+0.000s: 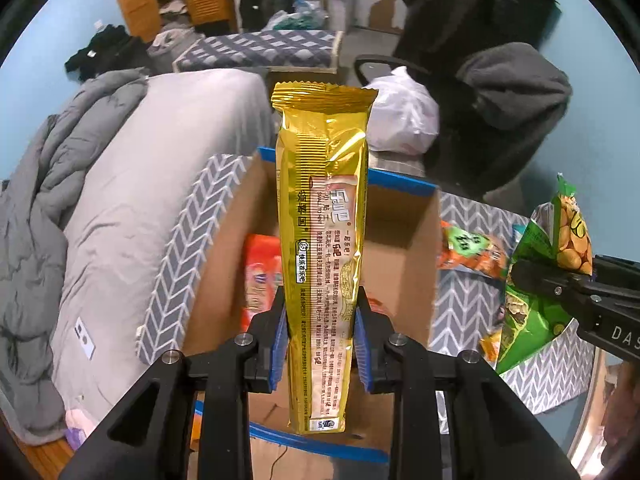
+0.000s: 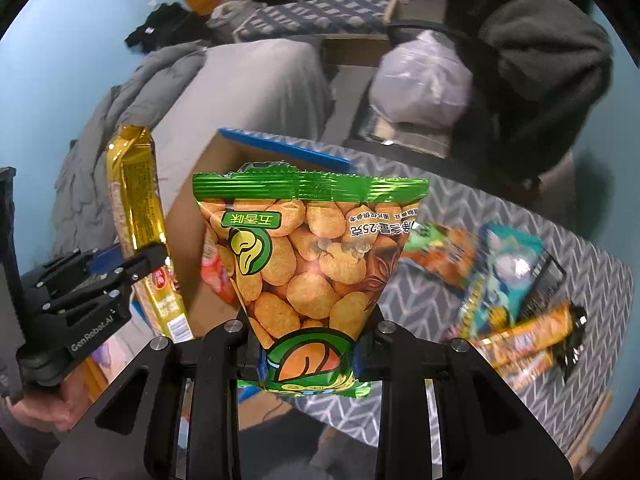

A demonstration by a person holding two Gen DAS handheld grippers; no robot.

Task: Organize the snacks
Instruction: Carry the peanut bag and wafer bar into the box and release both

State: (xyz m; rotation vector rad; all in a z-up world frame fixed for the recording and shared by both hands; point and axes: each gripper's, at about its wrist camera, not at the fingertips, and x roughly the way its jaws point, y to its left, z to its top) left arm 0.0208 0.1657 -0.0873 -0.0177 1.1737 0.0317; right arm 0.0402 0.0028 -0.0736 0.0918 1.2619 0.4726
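My left gripper (image 1: 322, 336) is shut on a long gold snack pack (image 1: 322, 240) and holds it upright over an open cardboard box (image 1: 400, 236) with blue tape on its rim. A red-orange pack (image 1: 260, 272) lies inside the box. My right gripper (image 2: 308, 354) is shut on a green peanut bag (image 2: 308, 248) and holds it upright just right of the box (image 2: 188, 216). The left gripper (image 2: 116, 276) with the gold pack (image 2: 136, 200) shows at the left of the right wrist view. The green bag (image 1: 536, 292) shows at the right of the left wrist view.
Several loose snack packs (image 2: 500, 280) lie on the grey chevron cloth (image 2: 420, 304) to the right of the box. A bed with a grey duvet (image 1: 80, 200) is on the left. A white plastic bag (image 1: 400, 116) and a dark chair (image 1: 500, 92) stand behind.
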